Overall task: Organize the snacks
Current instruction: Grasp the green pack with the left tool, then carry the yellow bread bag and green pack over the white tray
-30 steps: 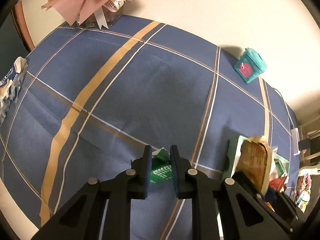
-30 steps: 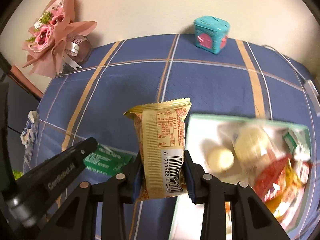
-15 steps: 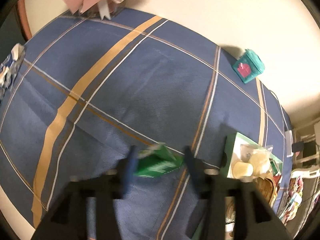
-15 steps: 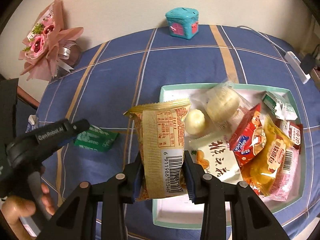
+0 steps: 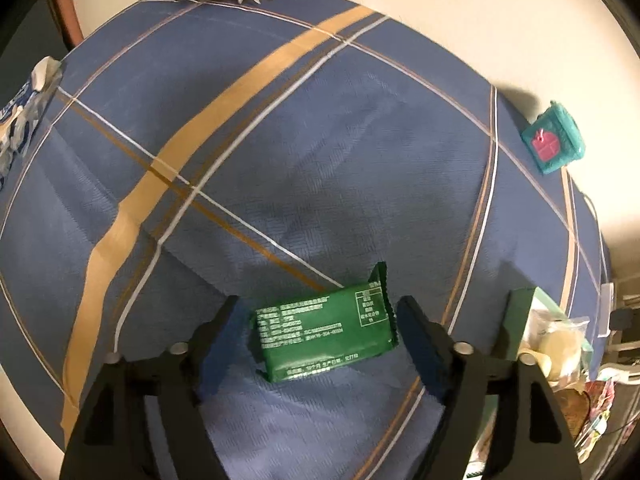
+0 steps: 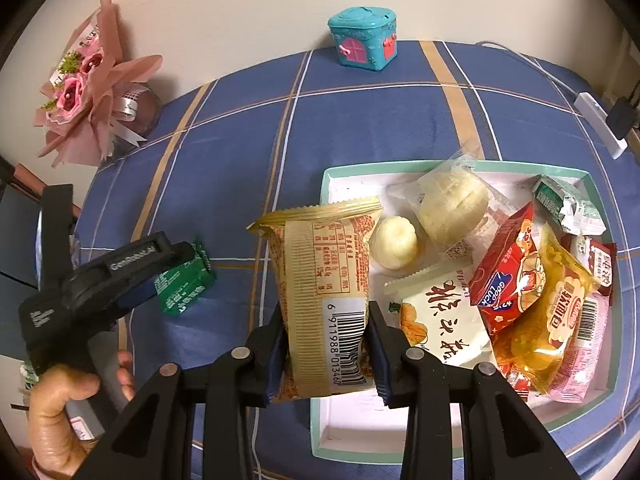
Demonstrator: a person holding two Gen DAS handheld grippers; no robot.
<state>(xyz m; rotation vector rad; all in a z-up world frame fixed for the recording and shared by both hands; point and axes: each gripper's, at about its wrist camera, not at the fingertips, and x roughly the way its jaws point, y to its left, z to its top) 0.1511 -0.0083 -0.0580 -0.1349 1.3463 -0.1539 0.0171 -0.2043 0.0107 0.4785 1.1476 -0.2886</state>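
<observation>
A green snack packet (image 5: 324,336) lies flat on the blue checked tablecloth (image 5: 280,160). My left gripper (image 5: 319,310) points down over it, its jaws opening, one finger on each side of the packet and neither pad pressing on it. In the right wrist view the same green packet (image 6: 184,280) shows left of the tray. My right gripper (image 6: 326,320) is shut on a tan snack packet (image 6: 320,256), held upright over the left rim of the white tray (image 6: 360,420). Several snacks fill the tray's right half.
A teal house-shaped box (image 6: 362,36) stands by the back wall and a pink bouquet (image 6: 88,92) at the back left. A white power strip (image 6: 600,124) lies at the right edge. A person's hand (image 6: 60,400) holds the left gripper. A blue-white wrapper (image 5: 20,132) sits at the far left.
The left gripper's jaws have spread apart and let go of the green packet, which now lies on the cloth; the gripper sank. The right gripper carried the tan packet across to the tray.
</observation>
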